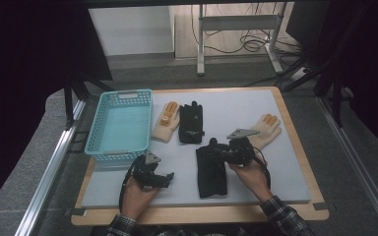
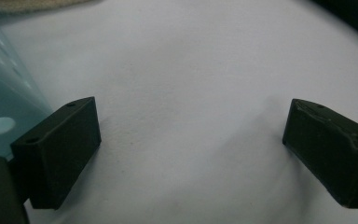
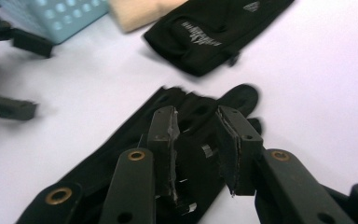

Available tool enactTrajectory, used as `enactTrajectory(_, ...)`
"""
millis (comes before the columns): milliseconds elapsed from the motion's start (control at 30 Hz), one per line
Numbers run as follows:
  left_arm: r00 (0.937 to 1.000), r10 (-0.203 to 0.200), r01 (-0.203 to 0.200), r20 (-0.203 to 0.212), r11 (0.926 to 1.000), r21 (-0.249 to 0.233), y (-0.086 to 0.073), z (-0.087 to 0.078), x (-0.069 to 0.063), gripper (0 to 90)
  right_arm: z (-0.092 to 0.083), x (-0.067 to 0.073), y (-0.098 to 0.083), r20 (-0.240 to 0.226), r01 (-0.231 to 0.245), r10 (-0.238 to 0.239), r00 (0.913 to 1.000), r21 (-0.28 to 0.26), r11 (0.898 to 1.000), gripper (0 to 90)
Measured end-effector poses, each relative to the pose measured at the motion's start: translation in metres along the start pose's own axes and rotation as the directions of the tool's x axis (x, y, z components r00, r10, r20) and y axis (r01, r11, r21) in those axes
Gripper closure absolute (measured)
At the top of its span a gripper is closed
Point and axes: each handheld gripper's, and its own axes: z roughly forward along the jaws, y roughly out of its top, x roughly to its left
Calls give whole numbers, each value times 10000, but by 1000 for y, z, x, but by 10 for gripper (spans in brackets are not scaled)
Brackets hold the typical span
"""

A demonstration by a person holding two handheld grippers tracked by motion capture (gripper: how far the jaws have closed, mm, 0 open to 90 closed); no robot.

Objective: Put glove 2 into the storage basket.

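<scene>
At the surface's near edge, the right gripper [image 3: 196,149] hovers over a limp black glove [image 1: 210,172], fingers [image 3: 164,140] partly open with loose cloth between them, gripping nothing. The soft, creased fabric could slip or bunch if pinched shallowly. The left gripper [image 2: 191,149] rests wide open and empty beside the blue basket [image 1: 120,125].

A flat black fabric glove [image 1: 210,171] lies on the pale grey table mat [image 1: 285,172], edged in light wood. A second black glove with white print [image 1: 190,124] sits beside a cream knitted glove with orange fingertips [image 1: 166,123]. The perforated plastic basket [image 1: 101,129] is turquoise. Both sleeves are dark plaid.
</scene>
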Motion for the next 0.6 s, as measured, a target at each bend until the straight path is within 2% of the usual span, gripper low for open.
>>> enactTrajectory(133, 10000, 1, -1, -2, 10000, 1, 0, 0, 0, 44, 7, -11, 3, -95, -42, 42, 9999, 15, 10000, 691)
enactTrajectory(167, 10000, -4, 4, 4, 10000, 0, 0, 0, 0, 44, 14, -17, 7, -151, -76, 78, 9999, 86, 9999, 720)
enactTrajectory(300, 10000, -7, 7, 7, 10000, -3, 0, 0, 0, 44, 32, -27, 19, -241, -65, 69, 9997, 170, 9998, 736)
enactTrajectory(333, 10000, -7, 7, 7, 10000, -3, 0, 0, 0, 44, 32, -27, 19, -241, -65, 69, 9997, 170, 9998, 736)
enactTrajectory(467, 10000, -6, 6, 8, 10000, -1, 0, 0, 0, 44, 59, -31, 35, -296, 25, -16, 9996, 316, 9995, 713)
enactTrajectory(500, 10000, -6, 6, 8, 10000, -1, 0, 0, 0, 44, 59, -31, 35, -296, 25, -16, 9996, 316, 9995, 713)
enactTrajectory(533, 10000, -5, 5, 10, 10000, -5, 0, 0, 0, 44, 71, -32, 41, -302, 225, -212, 9993, 423, 9989, 688)
enactTrajectory(600, 10000, -3, 3, 13, 10000, -4, 0, 0, 0, 44, 81, -32, 45, -181, 345, -335, 9993, 599, 9976, 671)
